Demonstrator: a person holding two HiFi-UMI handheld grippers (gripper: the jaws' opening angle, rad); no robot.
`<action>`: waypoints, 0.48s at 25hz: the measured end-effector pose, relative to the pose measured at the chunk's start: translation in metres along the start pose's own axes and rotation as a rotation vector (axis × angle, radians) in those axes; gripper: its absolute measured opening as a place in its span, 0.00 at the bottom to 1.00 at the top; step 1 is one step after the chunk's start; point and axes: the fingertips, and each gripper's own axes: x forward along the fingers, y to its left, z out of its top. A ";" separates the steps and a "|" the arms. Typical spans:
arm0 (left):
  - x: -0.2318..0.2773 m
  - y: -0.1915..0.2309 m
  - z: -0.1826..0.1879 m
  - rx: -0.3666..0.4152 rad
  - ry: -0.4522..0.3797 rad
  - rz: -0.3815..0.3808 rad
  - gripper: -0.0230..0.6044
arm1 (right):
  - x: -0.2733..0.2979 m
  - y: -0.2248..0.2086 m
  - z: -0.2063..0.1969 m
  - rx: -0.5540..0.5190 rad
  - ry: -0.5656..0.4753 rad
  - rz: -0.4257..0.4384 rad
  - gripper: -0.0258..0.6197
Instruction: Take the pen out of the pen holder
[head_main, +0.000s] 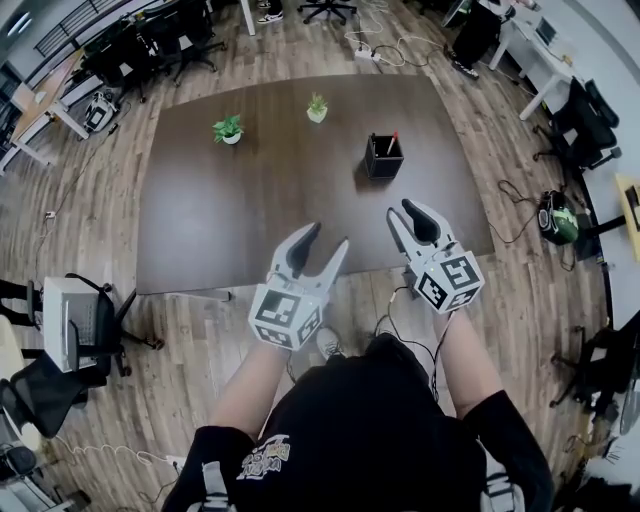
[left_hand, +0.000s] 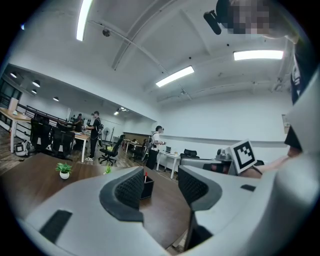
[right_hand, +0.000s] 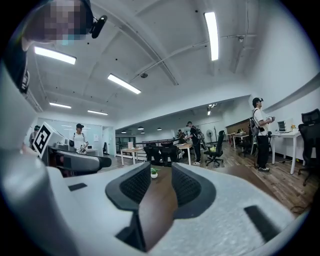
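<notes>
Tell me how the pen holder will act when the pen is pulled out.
The pen holder looks small and nearly empty, so it is probably light and may lift or tip. The pen leans loosely, so it likely slides out freely.

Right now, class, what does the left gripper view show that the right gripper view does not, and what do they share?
Only the left gripper view: the black pen holder with the red-tipped pen standing in it. Only the right gripper view: the left gripper alongside. Both: the brown table, a small potted plant, and jaws apart, gripping nothing.
</notes>
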 end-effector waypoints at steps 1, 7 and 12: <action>0.002 0.001 0.000 0.000 0.001 -0.001 0.34 | 0.003 -0.002 -0.001 -0.006 0.006 0.001 0.26; 0.017 0.008 0.001 -0.005 -0.002 0.010 0.34 | 0.027 -0.025 -0.009 -0.063 0.049 0.012 0.25; 0.038 0.013 0.005 -0.001 0.002 0.029 0.34 | 0.055 -0.054 -0.022 -0.091 0.097 0.034 0.25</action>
